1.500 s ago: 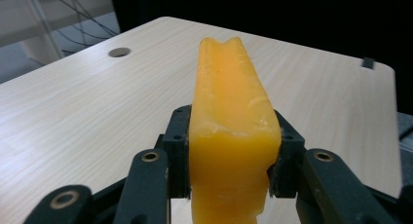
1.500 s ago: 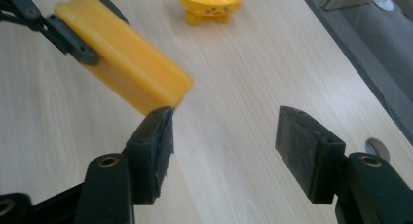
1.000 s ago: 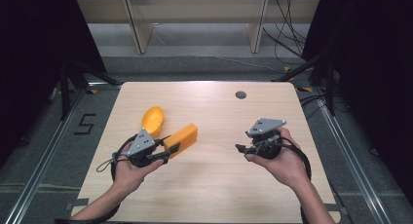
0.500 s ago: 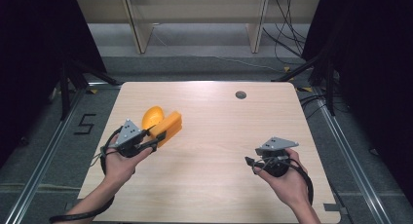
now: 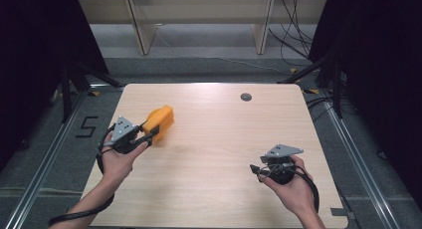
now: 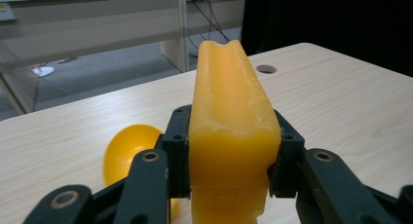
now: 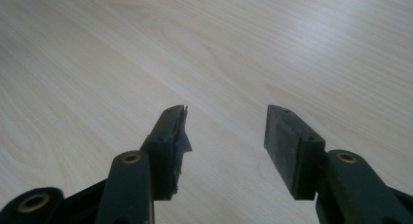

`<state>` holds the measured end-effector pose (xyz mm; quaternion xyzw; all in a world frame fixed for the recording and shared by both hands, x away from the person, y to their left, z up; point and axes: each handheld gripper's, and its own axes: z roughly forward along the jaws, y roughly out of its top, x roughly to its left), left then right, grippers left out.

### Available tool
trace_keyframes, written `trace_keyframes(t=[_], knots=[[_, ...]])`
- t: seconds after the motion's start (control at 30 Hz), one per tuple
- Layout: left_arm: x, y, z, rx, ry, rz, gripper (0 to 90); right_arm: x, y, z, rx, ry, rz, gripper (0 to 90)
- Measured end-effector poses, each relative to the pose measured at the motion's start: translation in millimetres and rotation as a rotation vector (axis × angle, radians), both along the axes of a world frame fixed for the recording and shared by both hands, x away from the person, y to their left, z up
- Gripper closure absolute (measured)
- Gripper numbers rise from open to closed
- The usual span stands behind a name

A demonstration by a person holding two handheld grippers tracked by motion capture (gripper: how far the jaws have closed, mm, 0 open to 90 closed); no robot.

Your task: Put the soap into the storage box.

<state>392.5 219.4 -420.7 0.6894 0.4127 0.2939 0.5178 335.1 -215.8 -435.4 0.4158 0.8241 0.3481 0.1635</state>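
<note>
There, at the left of the high view, the left gripper [image 5: 149,135] sat in the person's left hand [image 5: 117,157] near the left edge of the table [image 5: 214,139], its fingers [image 6: 176,151] pinching an orange block [image 5: 160,122] from both sides. In the left gripper view the block [image 6: 231,131] stood upright between the two black pads, its notched top rising well above them, and both pads pressed flat against its flanks. Just behind and to the left of it in that view lay a rounded yellow piece [image 6: 127,153] on the wood; whether it touched the block could not be told. Farther along the table, toward the far edge, a small grey round insert [image 5: 246,96] was set in the surface. At the right, near the front edge, the right gripper [image 5: 255,170] rested in the person's right hand [image 5: 293,186], well apart from the block. Its fingers [image 7: 292,146] had just been closing yet stood spread, with nothing between them but bare wood in the right gripper view.
</note>
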Motion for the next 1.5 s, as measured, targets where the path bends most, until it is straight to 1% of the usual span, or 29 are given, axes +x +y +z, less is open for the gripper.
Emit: trace_keyframes(t=[0.03,0.07,0.1,0.13,0.17,0.23,0.3,0.33,0.43,0.47,0.5,0.53,0.57,0.63,0.67,0.73,0.77,0.8,0.87,0.9,0.97,1.03,1.07,1.1,1.17,1.27,1.37,1.4,1.5], knots=[[2.3,1.1,-0.6,0.002,0.000,0.014,60.2,0.0,0.3,-1.1,0.005,-0.007,0.000,50.4],[4.5,2.0,-1.2,0.000,0.001,0.032,60.2,-0.6,0.7,-0.3,0.007,0.009,-0.003,50.3],[7.0,2.9,-2.0,-0.002,0.003,0.049,60.2,-0.1,0.1,-0.7,0.001,-0.002,0.006,50.3],[10.3,3.8,-3.3,-0.006,0.005,0.066,60.2,-1.4,0.8,-0.3,0.005,0.022,-0.003,50.3],[12.9,4.0,-4.6,-0.012,0.007,0.082,60.2,-0.7,0.3,-1.3,-0.004,0.012,0.006,50.2],[17.7,4.0,-7.1,-0.009,0.005,0.109,60.2,-1.0,0.8,-1.5,0.001,0.014,0.005,50.2],[23.3,3.8,-10.0,-0.021,0.011,0.137,60.2,-0.6,0.9,-2.2,-0.003,0.014,0.008,50.1],[26.1,3.6,-11.3,-0.025,0.011,0.146,60.2,-0.5,1.0,-2.4,-0.004,0.015,0.008,50.1],[33.0,1.8,-14.1,-0.014,0.003,0.176,60.2,-0.4,0.8,-2.7,-0.005,0.014,0.008,50.1],[35.1,1.1,-14.9,-0.023,0.005,0.185,60.2,0.8,-0.5,-3.0,-0.011,-0.004,0.020,50.1],[37.0,0.9,-15.5,-0.024,0.006,0.193,60.2,-0.3,-0.2,-2.8,-0.006,0.012,0.009,50.0],[38.5,0.2,-15.9,-0.026,0.003,0.200,60.2,-0.4,-0.2,-2.9,-0.002,0.014,0.006,50.0],[40.2,-0.3,-16.6,-0.027,-0.005,0.202,60.2,-0.4,-0.9,-2.9,-0.004,0.013,0.007,50.0],[42.1,-1.0,-17.0,-0.026,-0.005,0.215,60.2,-0.9,-1.3,-2.8,-0.003,0.017,0.006,50.0],[43.1,-1.5,-17.3,-0.029,-0.004,0.221,60.2,-1.7,-0.9,-2.0,0.008,0.030,-0.004,50.0],[44.9,-2.1,-18.2,-0.021,-0.004,0.226,60.2,-1.1,-1.7,-2.9,-0.001,0.020,0.005,50.0],[45.5,-2.3,-18.9,-0.018,-0.006,0.230,60.2,-1.3,-1.5,-2.8,0.000,0.023,0.005,49.9],[45.6,-3.1,-20.0,-0.028,0.004,0.238,60.2,-1.2,-1.5,-2.9,-0.003,0.020,0.008,49.9],[46.8,-3.0,-21.7,-0.028,0.009,0.246,60.2,-2.6,-0.1,-3.2,0.009,0.030,-0.004,49.9],[47.6,-3.0,-22.8,-0.029,0.007,0.249,60.2,-0.9,-1.9,-3.0,-0.006,0.017,0.011,49.9],[48.3,-2.8,-24.4,-0.025,0.012,0.266,60.2,-0.9,-1.6,-3.8,-0.003,0.018,0.006,49.9],[49.7,-2.4,-26.3,-0.027,0.014,0.274,60.2,-1.3,-0.7,-3.5,0.003,0.035,0.000,49.9],[50.6,-2.6,-27.4,-0.031,0.013,0.279,60.2,-1.3,-0.4,-3.9,0.006,0.033,-0.001,49.9],[51.0,-2.7,-28.1,-0.028,0.017,0.286,60.2,-0.6,-0.9,-4.9,-0.004,0.021,0.010,49.8],[52.1,-3.2,-29.8,-0.028,0.021,0.295,60.2,-0.7,-0.5,-5.0,-0.005,0.025,0.010,49.8],[54.0,-3.2,-31.4,-0.033,0.022,0.298,60.2,-1.2,0.1,-4.2,0.000,0.042,0.003,49.7],[55.3,-3.1,-31.7,-0.033,0.020,0.306,60.2,-1.1,-0.3,-4.7,-0.002,0.045,0.009,49.7],[55.6,-3.1,-31.6,-0.034,0.024,0.312,60.2,-0.5,-0.9,-5.4,-0.010,0.036,0.016,49.7],[56.9,-4.5,-32.6,-0.037,0.022,0.325,60.2,-0.2,-0.2,-5.7,-0.011,0.037,0.017,49.7]])
